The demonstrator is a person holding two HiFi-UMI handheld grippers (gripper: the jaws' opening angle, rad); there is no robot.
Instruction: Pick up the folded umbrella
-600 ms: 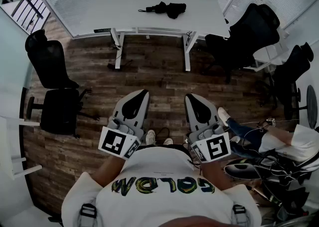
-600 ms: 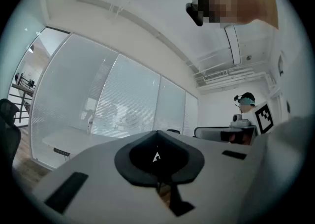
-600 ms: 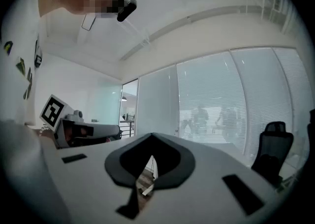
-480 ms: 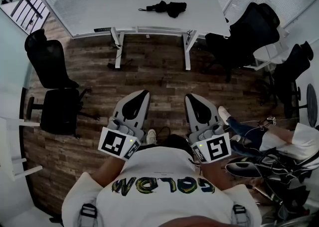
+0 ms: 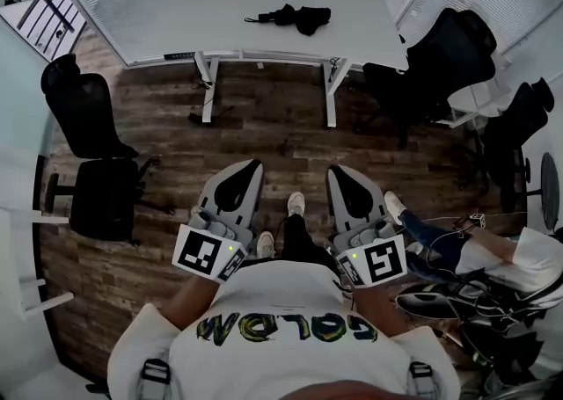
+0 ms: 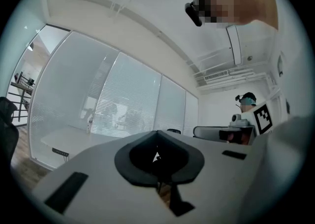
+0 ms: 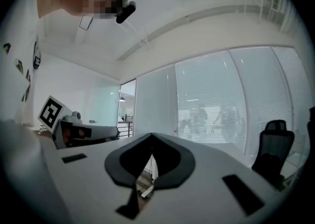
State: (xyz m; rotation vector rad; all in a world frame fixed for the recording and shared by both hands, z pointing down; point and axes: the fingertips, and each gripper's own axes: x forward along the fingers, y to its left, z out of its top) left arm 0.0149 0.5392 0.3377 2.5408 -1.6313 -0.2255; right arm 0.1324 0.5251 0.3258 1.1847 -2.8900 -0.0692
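Note:
The folded black umbrella [image 5: 295,15] lies on the white table [image 5: 176,20] at the far side of the room, its handle pointing left. Both grippers are held level in front of my chest, far short of the table. The left gripper [image 5: 251,163] and the right gripper [image 5: 339,171] are side by side, each with its jaws together and nothing between them. In the left gripper view the left gripper [image 6: 157,132] shows only a thin slit between its jaws, and the right gripper [image 7: 151,134] looks the same in its own view. The umbrella cannot be made out in either gripper view.
Wooden floor lies between me and the table. Black office chairs stand at the left [image 5: 88,126] and at the right [image 5: 440,55]. A seated person [image 5: 493,249] and cables are at the right. Window blinds run behind the table.
One of my feet has come forward between the two grippers. The grippers hold the same pose and stay shut; the umbrella has not moved.

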